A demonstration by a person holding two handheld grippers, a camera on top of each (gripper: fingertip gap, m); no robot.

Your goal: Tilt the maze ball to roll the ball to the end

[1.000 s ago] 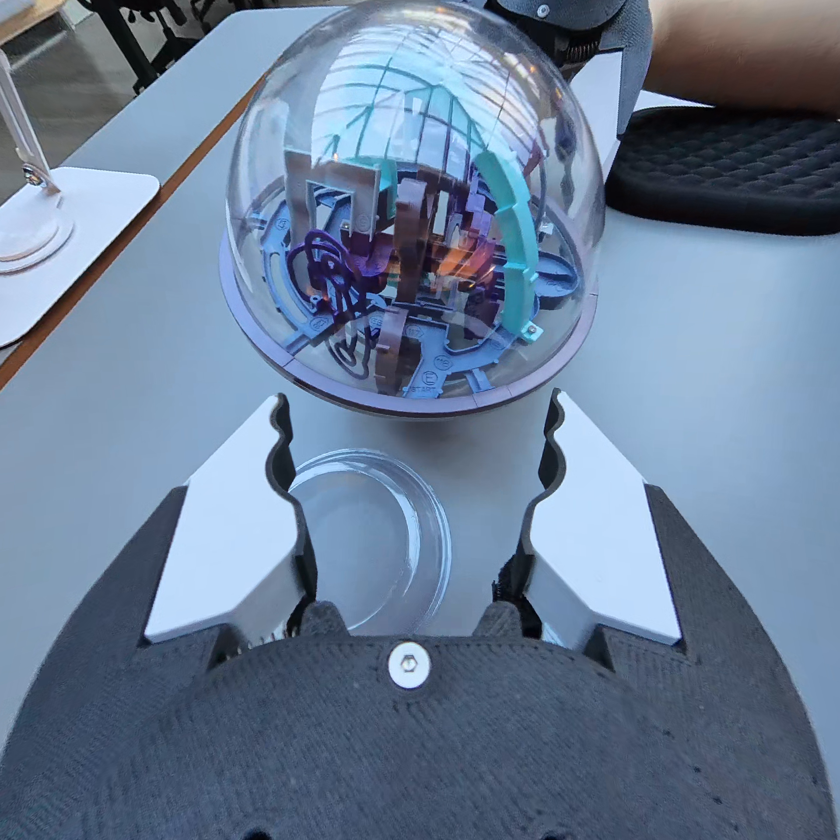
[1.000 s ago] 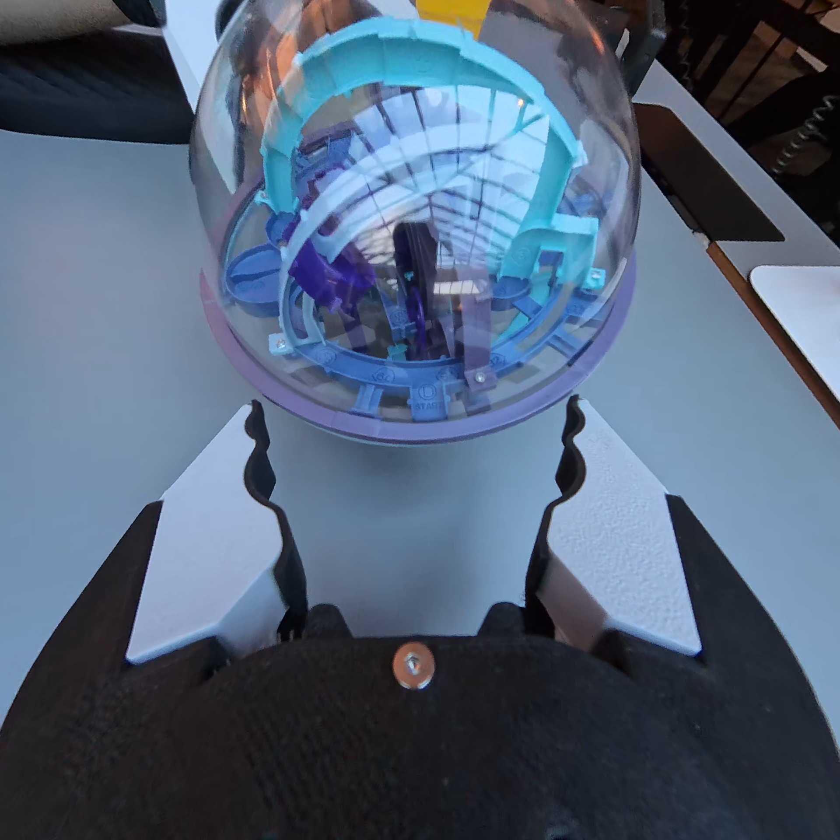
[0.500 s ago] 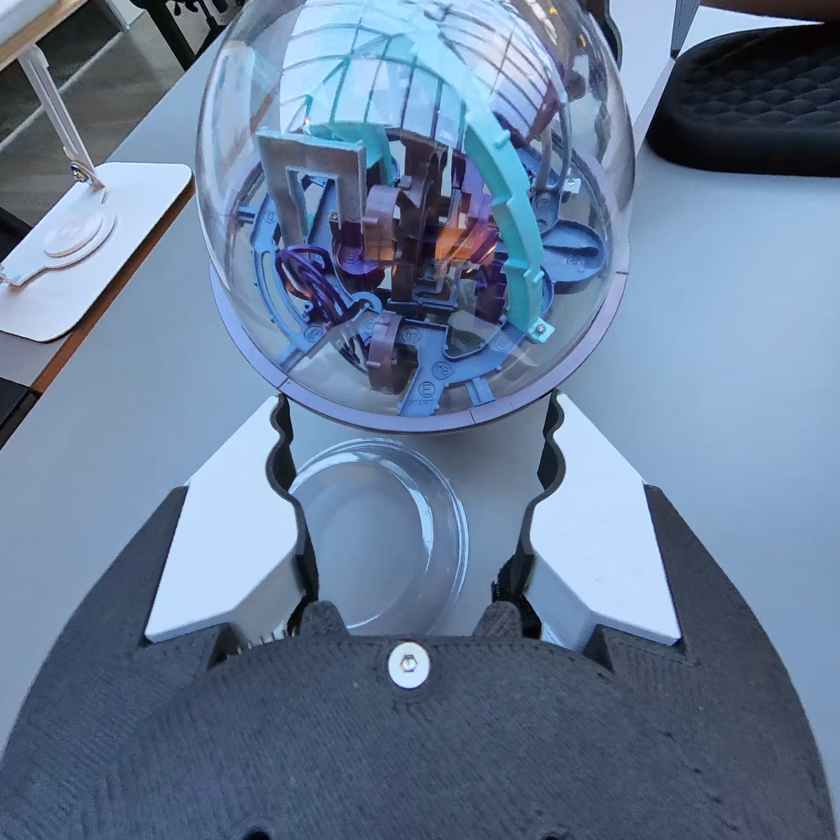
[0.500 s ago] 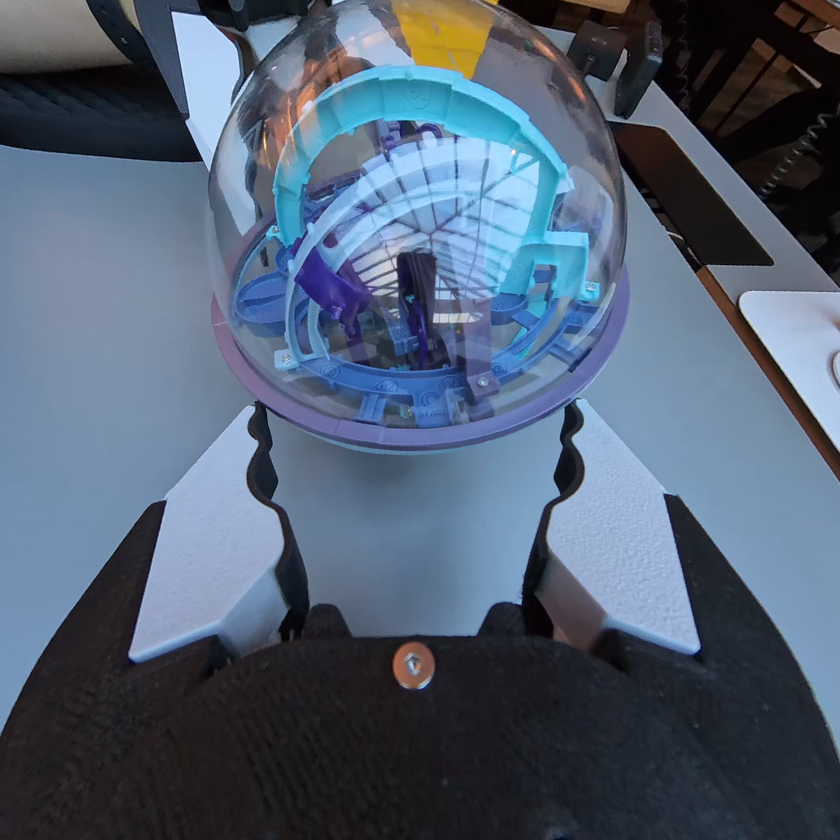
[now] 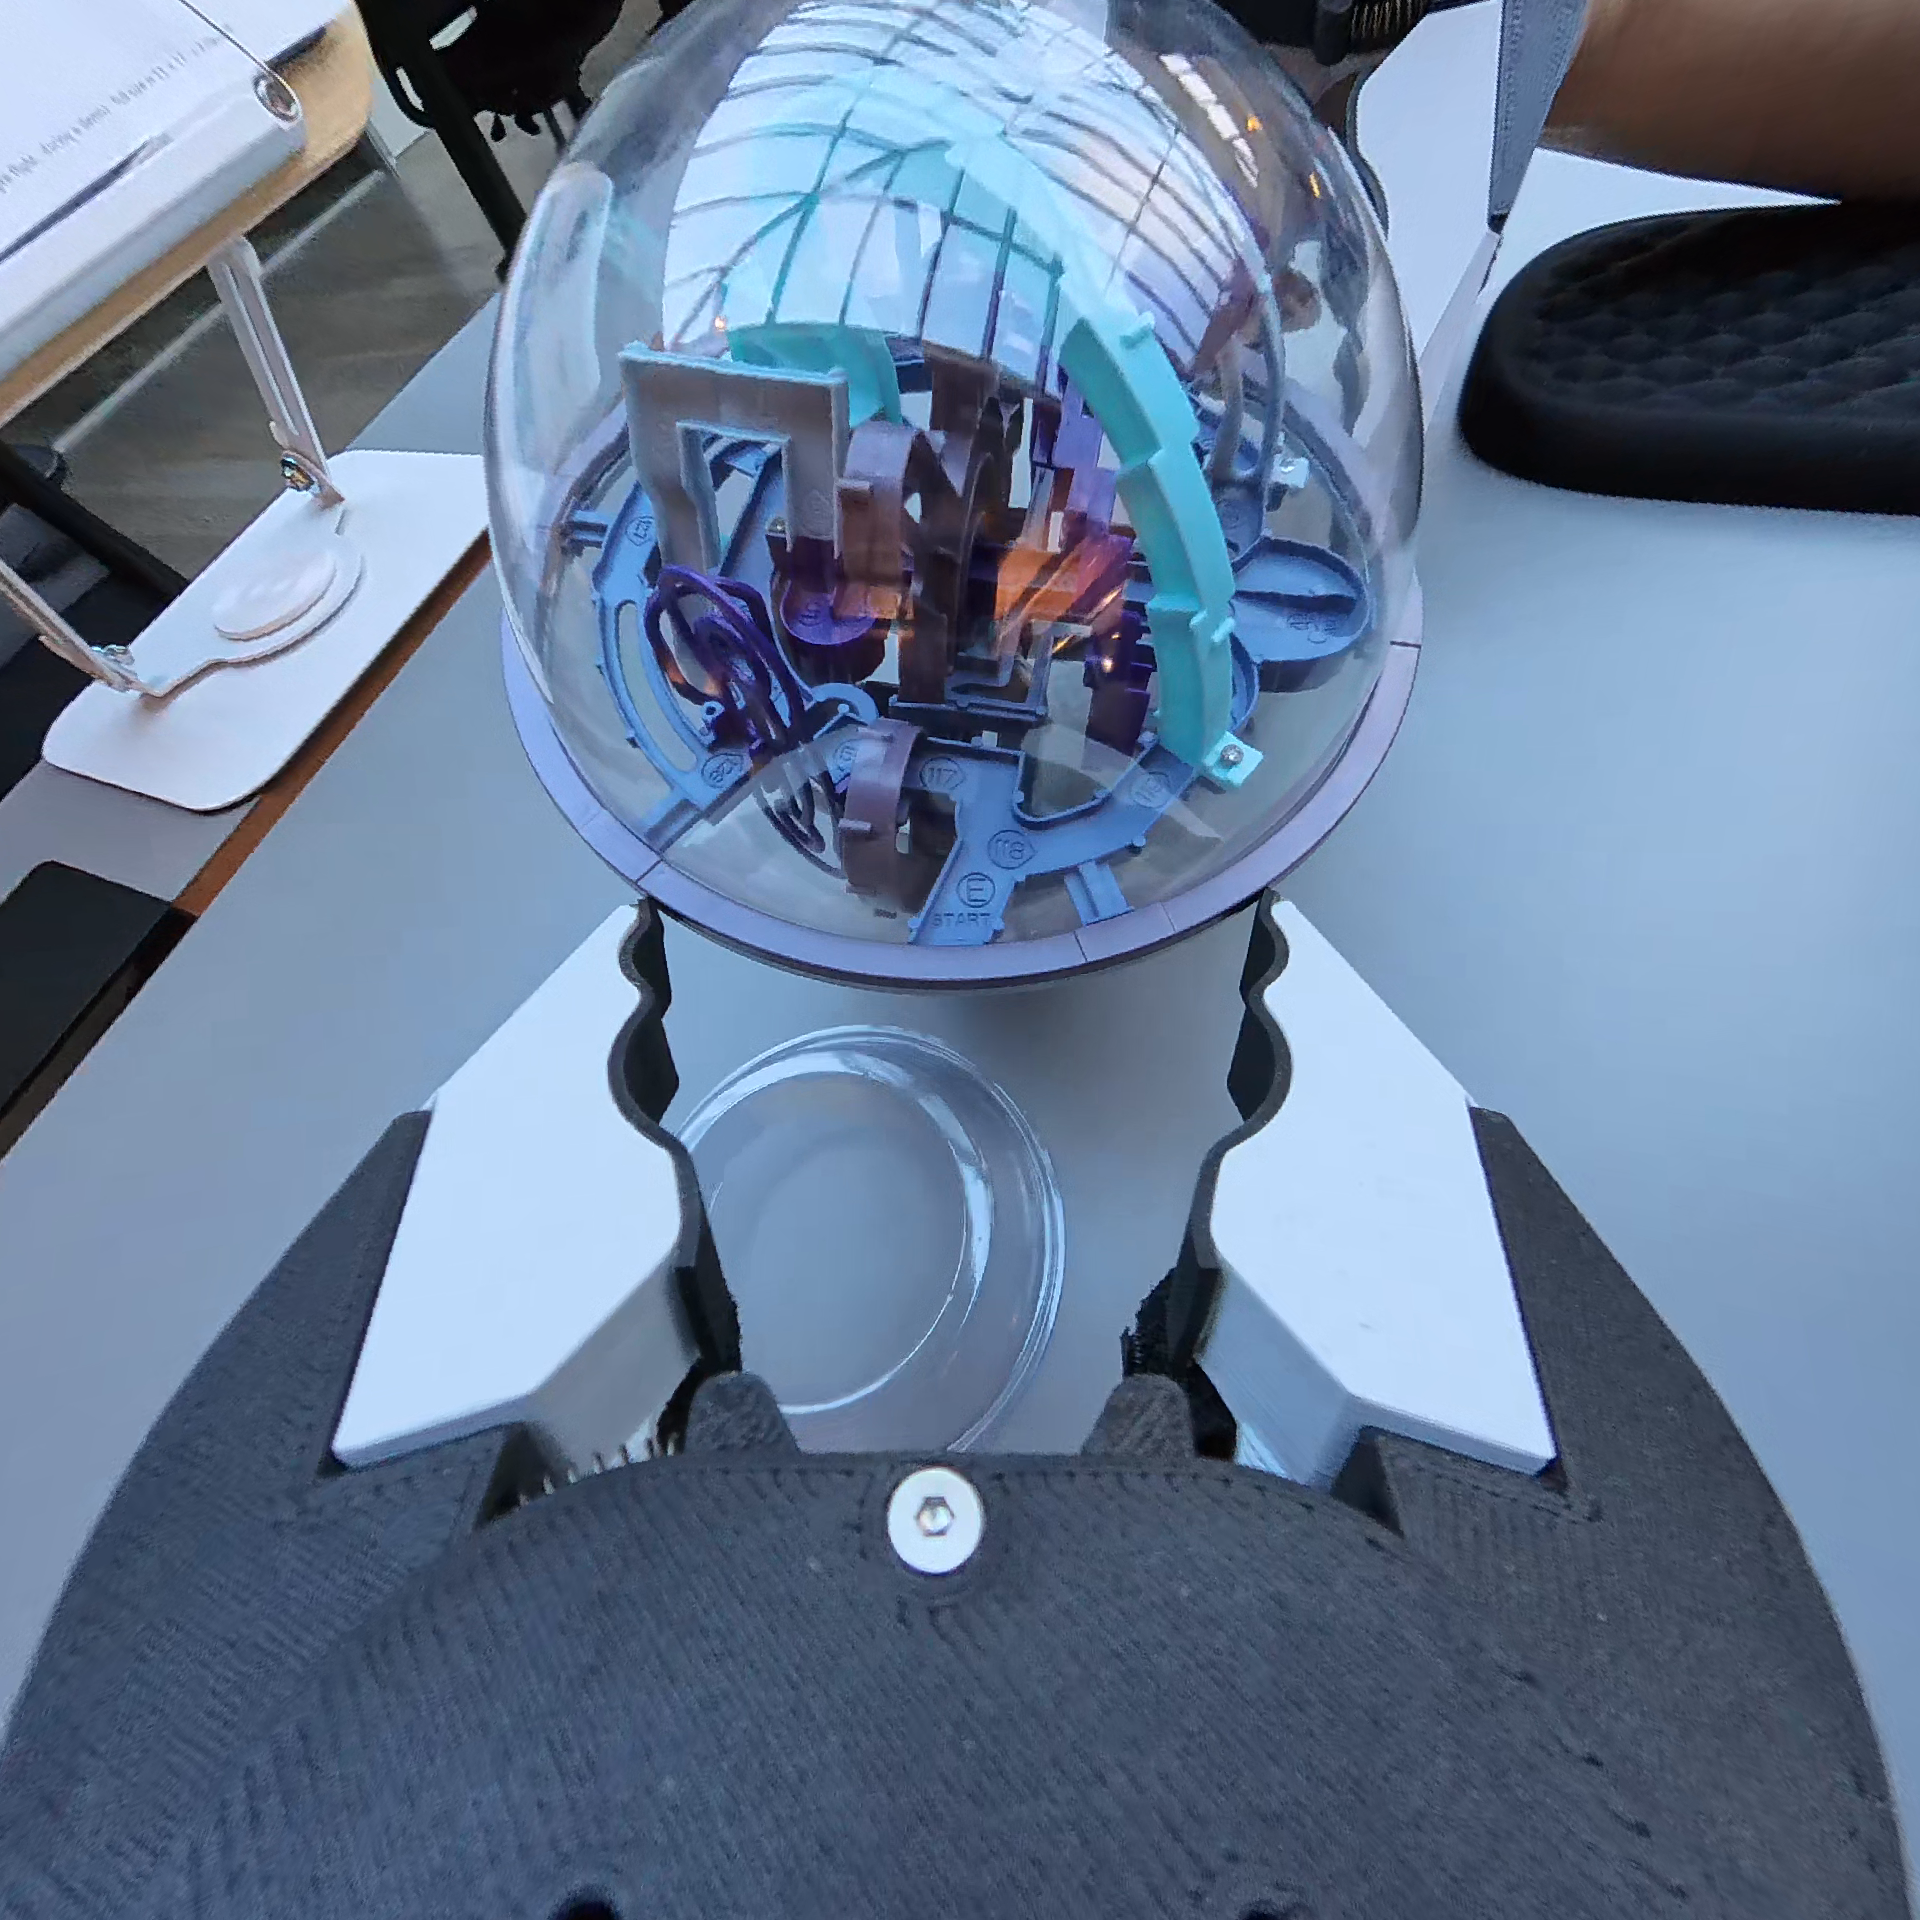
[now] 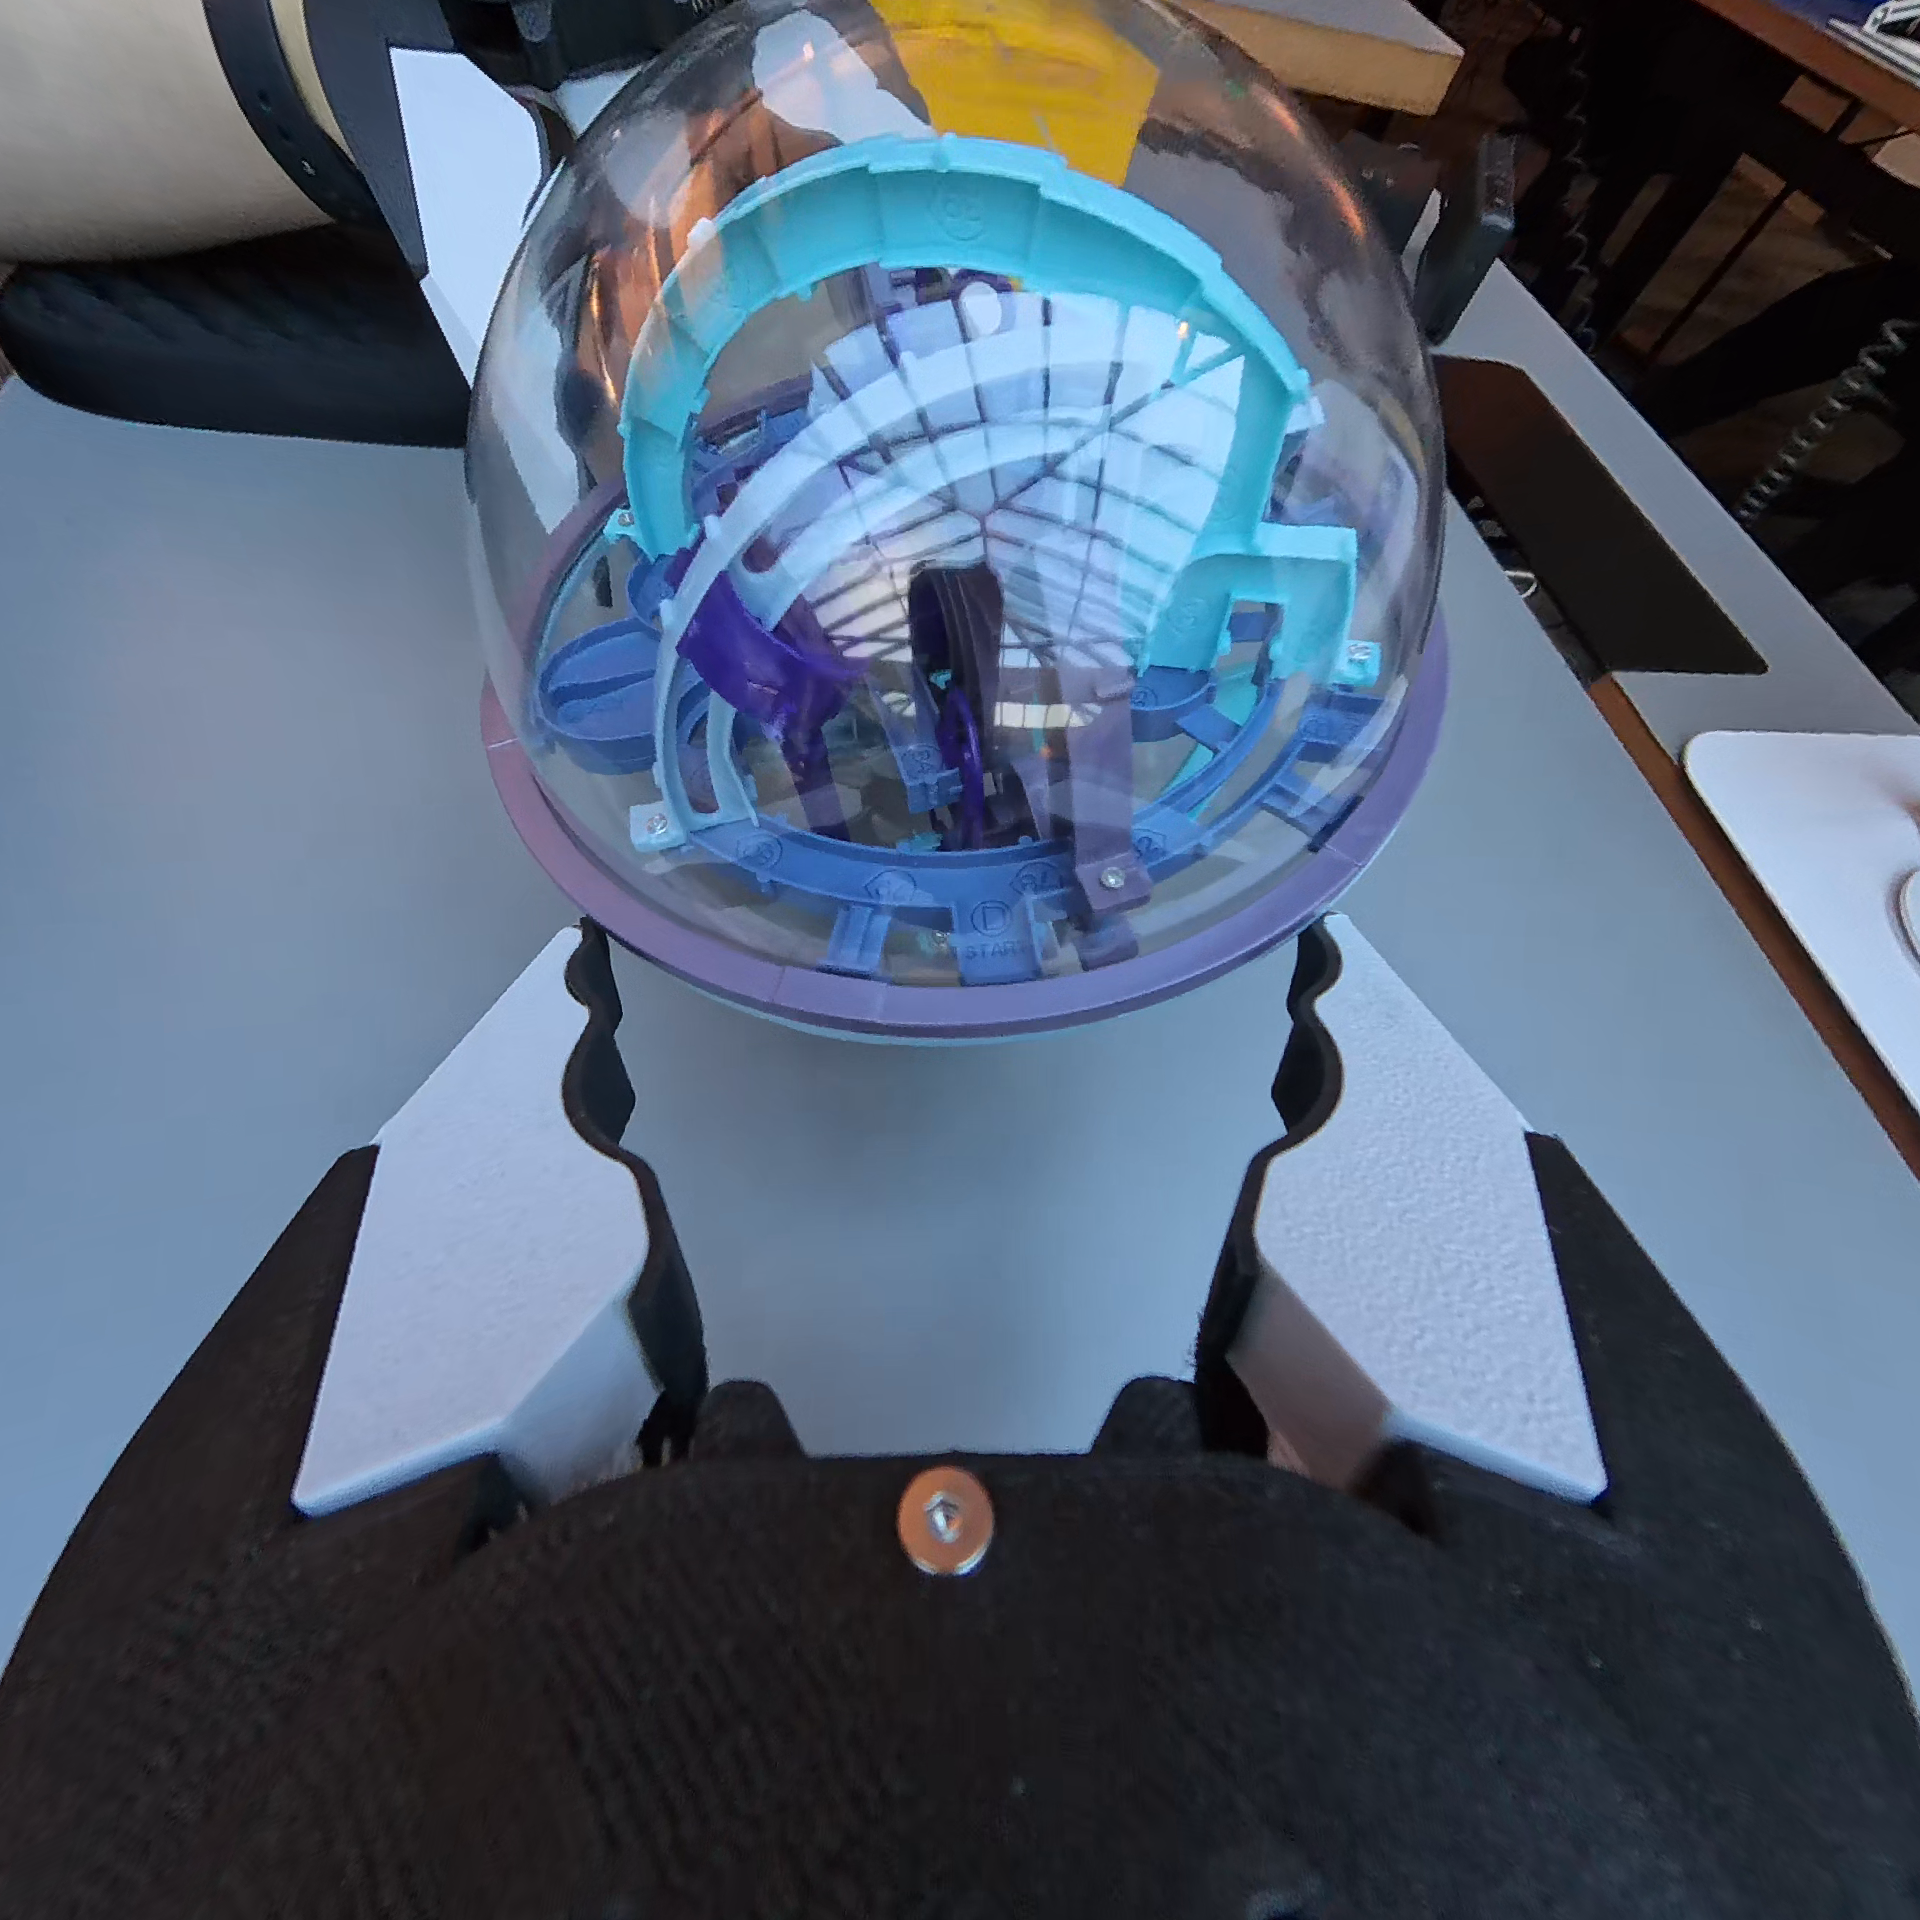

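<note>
Jaws spread wide on both sides, tips set against the purple equator band of the maze ball [image 5: 951,499] from opposite directions. Left gripper [image 5: 951,920] reaching under the near rim of the sphere, its white fingers [image 5: 540,1174] flanking a shallow clear plastic dish [image 5: 883,1226] lying on the grey surface [image 5: 1662,883] directly below. Right gripper [image 6: 951,935] posed the same way on the far side, fingertips [image 6: 1340,997] at the band's lower edge; actual contact hard to confirm from either view. Sphere seen lifted off the dish and tilted slightly, clear dome uppermost, with teal arches, blue ring tracks, purple spirals and brown towers packed inside. Small rolling ball not discernible among the tracks. Black quilted pad [image 5: 1714,364] at the back of the surface, with a bare forearm [image 5: 1745,114] above it. White flat-based stand [image 5: 239,644] on the neighbouring desk, off to one side. Yellow shape [image 6: 1013,78] visible through the top of the dome in the right wrist view.
</note>
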